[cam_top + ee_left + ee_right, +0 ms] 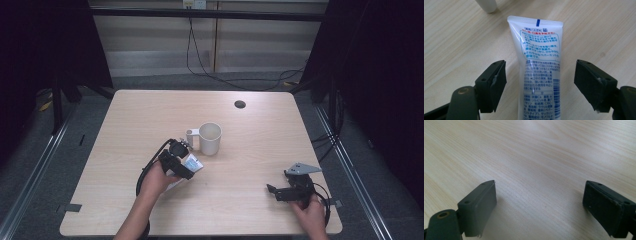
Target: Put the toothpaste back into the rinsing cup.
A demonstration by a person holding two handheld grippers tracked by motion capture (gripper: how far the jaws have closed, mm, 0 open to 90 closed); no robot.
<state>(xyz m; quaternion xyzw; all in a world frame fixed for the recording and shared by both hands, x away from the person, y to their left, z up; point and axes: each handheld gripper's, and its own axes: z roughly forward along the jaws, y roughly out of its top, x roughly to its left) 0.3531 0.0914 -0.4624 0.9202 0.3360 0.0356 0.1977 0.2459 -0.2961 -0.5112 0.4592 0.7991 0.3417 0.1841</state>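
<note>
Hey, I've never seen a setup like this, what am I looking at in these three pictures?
A person sits at a wooden table holding a hand-operated gripper in each hand. One picture looks down from above; the other two come from cameras riding on each gripper. On the table stand a cream mug and a small white piece beside it. The left gripper has its jaws around a white toothpaste tube lying flat, not pinching it yet. The right gripper waits open over bare wood.
</note>
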